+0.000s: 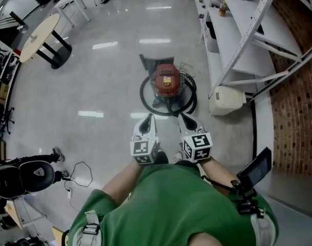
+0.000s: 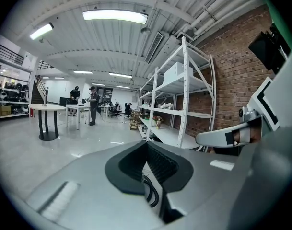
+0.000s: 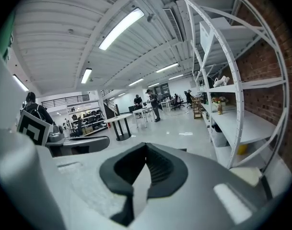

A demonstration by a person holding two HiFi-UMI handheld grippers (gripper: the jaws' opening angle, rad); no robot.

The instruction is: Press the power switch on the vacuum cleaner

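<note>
Beyond left claw [image 1: 149, 118] and right claw [image 1: 184, 118], both closed, sits the vacuum cleaner [image 1: 166, 80].

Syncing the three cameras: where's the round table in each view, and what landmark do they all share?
Head view: round table at upper left, tan top over a black base.
Left gripper view: round table near the left edge, at mid-height.
Right gripper view: round table left of centre, at mid-height.
Shared landmark: the white shelving rack, on the right in all three views.
</note>
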